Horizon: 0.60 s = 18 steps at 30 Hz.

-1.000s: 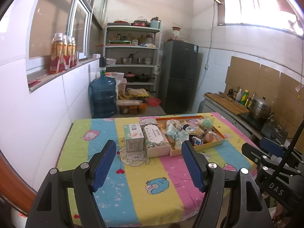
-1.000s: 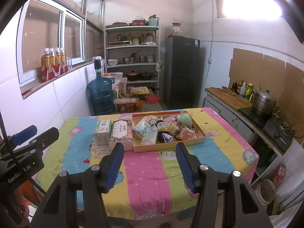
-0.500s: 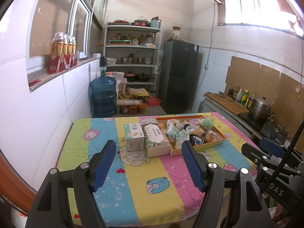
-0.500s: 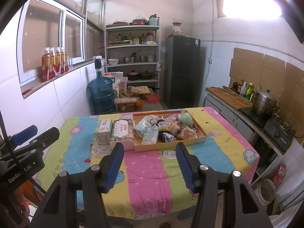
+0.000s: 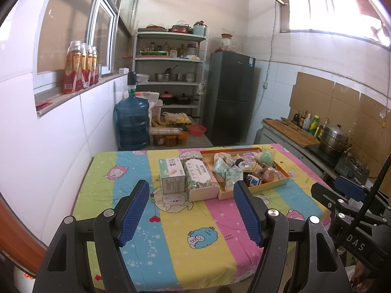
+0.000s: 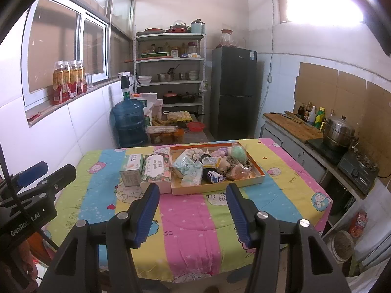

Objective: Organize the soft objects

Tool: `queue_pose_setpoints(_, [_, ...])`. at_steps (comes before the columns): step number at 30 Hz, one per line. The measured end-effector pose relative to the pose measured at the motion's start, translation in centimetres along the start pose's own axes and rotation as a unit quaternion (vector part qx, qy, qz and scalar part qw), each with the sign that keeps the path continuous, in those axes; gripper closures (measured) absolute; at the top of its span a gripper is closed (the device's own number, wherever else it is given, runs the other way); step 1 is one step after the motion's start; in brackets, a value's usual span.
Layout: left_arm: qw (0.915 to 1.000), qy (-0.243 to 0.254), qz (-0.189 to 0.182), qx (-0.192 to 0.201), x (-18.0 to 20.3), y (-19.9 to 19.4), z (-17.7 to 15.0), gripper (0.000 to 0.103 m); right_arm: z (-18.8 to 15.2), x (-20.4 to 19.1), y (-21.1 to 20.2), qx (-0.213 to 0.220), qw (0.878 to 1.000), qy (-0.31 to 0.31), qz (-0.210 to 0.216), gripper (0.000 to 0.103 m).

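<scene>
Right wrist view: soft packets and plush pieces (image 6: 195, 168) are heaped in the shallow cardboard tray (image 6: 256, 179) toward the table's far edge; light, squashy, best pinched mid-bulk. Both the left gripper (image 5: 191, 210) and the right gripper (image 6: 193, 207) are held open, empty.

A home kitchen: fridge (image 5: 231, 97), pot shelves (image 5: 169, 73), stove (image 6: 359, 173)

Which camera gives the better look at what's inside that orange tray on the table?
The right wrist view: the orange tray sits nearly centred, contents spread out. In the left wrist view the tray lies off to the right, its near corner behind a fingertip.
</scene>
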State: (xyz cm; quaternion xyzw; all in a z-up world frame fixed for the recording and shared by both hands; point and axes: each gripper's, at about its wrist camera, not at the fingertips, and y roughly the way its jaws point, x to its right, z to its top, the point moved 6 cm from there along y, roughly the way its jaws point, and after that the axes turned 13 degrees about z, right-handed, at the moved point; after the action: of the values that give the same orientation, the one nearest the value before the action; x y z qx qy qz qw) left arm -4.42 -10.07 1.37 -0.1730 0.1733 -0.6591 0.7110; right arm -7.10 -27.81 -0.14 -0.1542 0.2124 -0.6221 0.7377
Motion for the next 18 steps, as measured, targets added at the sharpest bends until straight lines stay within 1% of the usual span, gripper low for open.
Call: queue_pose_setpoints(18, [1.0,0.0,0.0,-0.001,-0.02,0.02,0.02,0.03,0.06,-0.09,0.01,-0.003,1.0,-0.002,0.001,0.046])
